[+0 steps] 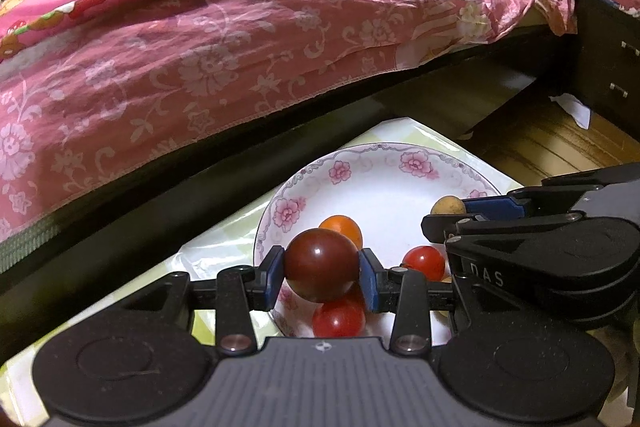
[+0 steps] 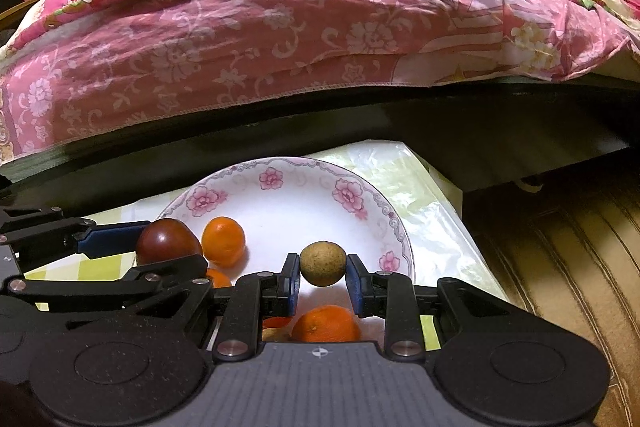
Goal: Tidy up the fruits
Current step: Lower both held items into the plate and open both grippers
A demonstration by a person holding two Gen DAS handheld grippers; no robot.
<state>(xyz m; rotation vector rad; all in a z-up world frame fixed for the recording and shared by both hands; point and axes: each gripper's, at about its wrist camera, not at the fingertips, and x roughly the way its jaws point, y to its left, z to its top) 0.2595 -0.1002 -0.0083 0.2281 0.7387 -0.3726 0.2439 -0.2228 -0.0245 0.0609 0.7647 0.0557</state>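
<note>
Orange fruit half hidden behind right gripper fingers.

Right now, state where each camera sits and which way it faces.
Left wrist: on the left tongs, facing down over the plate toward the bed; its pads grip a dark tomato.
Right wrist: on the right tongs, facing likewise; its pads grip a brown fruit.
Shared: plate, bed, both held fruits, each other's tongs.
</note>
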